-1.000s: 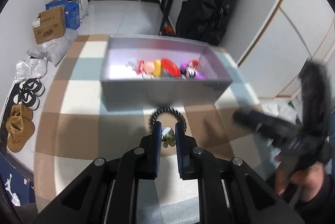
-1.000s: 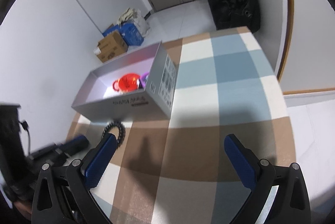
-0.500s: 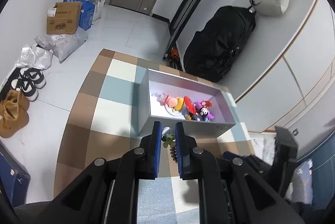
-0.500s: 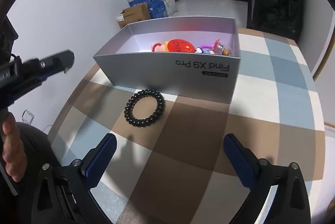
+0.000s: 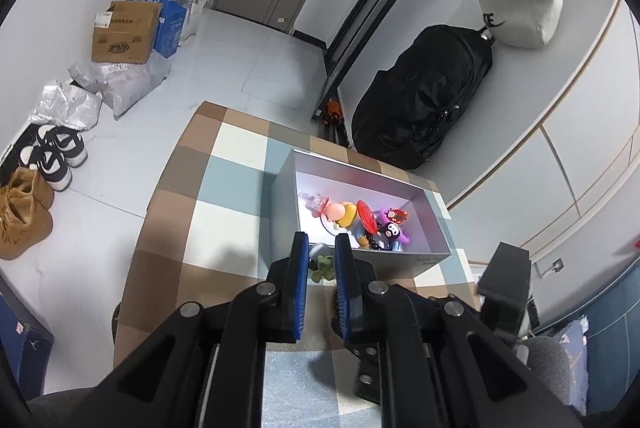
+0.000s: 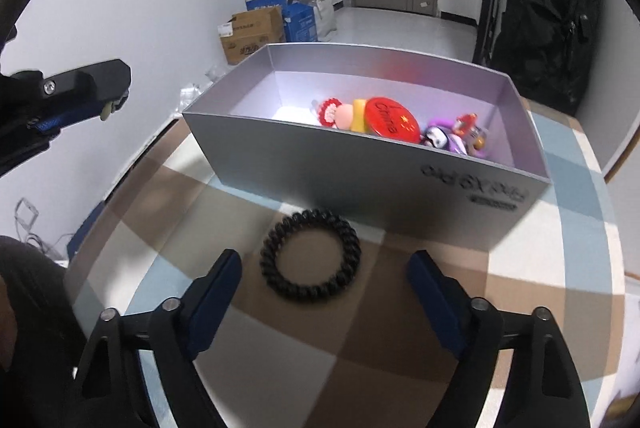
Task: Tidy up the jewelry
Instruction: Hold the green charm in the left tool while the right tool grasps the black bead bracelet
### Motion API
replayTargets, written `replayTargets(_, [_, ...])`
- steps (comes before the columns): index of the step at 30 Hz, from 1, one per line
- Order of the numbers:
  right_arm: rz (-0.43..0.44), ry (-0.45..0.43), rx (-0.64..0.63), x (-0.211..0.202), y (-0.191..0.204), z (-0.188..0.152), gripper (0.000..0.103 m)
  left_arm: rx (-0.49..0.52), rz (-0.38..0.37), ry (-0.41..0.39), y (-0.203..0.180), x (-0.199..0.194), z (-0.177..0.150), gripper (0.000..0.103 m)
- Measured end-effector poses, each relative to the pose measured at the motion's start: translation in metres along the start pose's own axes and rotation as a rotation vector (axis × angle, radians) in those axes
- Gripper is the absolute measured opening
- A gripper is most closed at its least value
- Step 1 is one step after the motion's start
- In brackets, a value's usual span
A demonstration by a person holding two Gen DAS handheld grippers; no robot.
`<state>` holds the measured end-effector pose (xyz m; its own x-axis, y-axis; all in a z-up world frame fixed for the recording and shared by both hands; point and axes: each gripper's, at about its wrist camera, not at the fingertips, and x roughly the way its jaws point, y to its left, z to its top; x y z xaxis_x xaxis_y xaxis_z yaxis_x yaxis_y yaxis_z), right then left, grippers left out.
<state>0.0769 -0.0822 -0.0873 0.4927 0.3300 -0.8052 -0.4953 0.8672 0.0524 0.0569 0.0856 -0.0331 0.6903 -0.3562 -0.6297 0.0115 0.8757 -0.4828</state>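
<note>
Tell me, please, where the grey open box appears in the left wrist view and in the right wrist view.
Left wrist view: the grey box sits right of centre, just beyond the tips of the left tongs.
Right wrist view: it fills the upper middle, behind the black coiled hair tie.
Shared landmark: the round red badge inside the box.

Box wall (image 6: 360, 168) beyond coil tie (image 6: 310, 254)

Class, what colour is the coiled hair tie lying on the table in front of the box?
Black; the hair tie shows best in the right wrist view.
</note>
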Motion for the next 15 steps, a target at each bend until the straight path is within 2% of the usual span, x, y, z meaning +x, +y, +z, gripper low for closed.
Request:
replayTargets(3, [-0.069,0.009,-0.080,0.005,0.016,0.003,0.074,-0.015,-0.005,0.002,0.003,-0.001,0.001,0.009])
replayTargets(4, [-0.066,0.006,-0.090,0.004,0.019,0.003,0.065,-0.019,-0.010,0.004,0.003,-0.001,0.001,0.009])
replayTargets(15, [-0.031,0.009,-0.090,0.000,0.019,-0.002,0.046,-0.060,-0.030,0.007,0.009,-0.002,0.002,0.009])
